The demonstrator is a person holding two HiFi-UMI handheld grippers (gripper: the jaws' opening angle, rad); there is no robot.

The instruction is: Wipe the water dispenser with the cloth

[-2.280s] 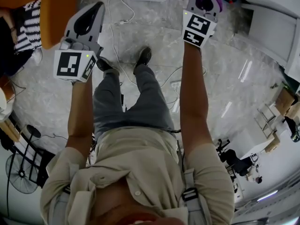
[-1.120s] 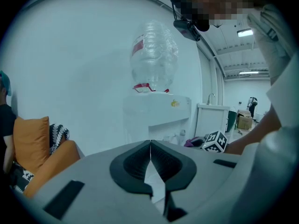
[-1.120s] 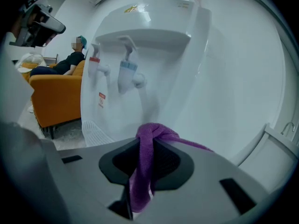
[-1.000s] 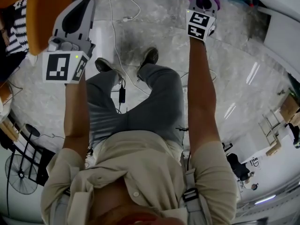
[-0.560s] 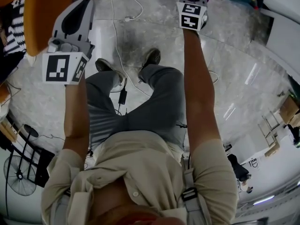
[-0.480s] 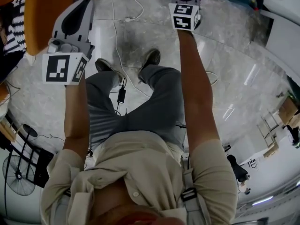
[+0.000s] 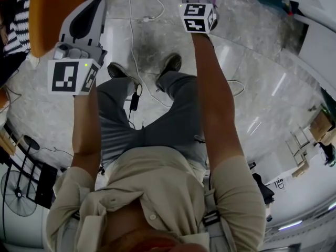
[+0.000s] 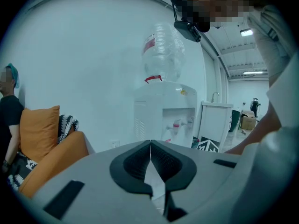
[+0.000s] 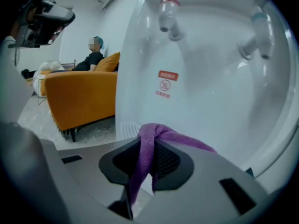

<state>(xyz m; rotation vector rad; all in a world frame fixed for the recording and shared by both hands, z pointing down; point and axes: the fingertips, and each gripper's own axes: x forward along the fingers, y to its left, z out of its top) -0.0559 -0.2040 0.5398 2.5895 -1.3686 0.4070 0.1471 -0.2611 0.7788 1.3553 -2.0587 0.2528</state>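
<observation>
Bright white room; right gripper (image 9: 149, 143) is clamping the purple cloth (image 9: 144, 155) right up at the water dispenser (image 9: 201, 83), while left gripper (image 8: 150, 146) is idling closed and empty. Wiping's just starting, I'd guess. Next up: pressing on, sweeping.

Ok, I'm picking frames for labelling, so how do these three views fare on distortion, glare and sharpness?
Head view: heavy fisheye bending, glare streaks on the glossy grey marble floor. Left gripper view: dark round vignette, the white water dispenser pale and hazy against the white wall. Right gripper view: the purple cloth is sharp, the dispenser's tap recess behind it soft.
</observation>
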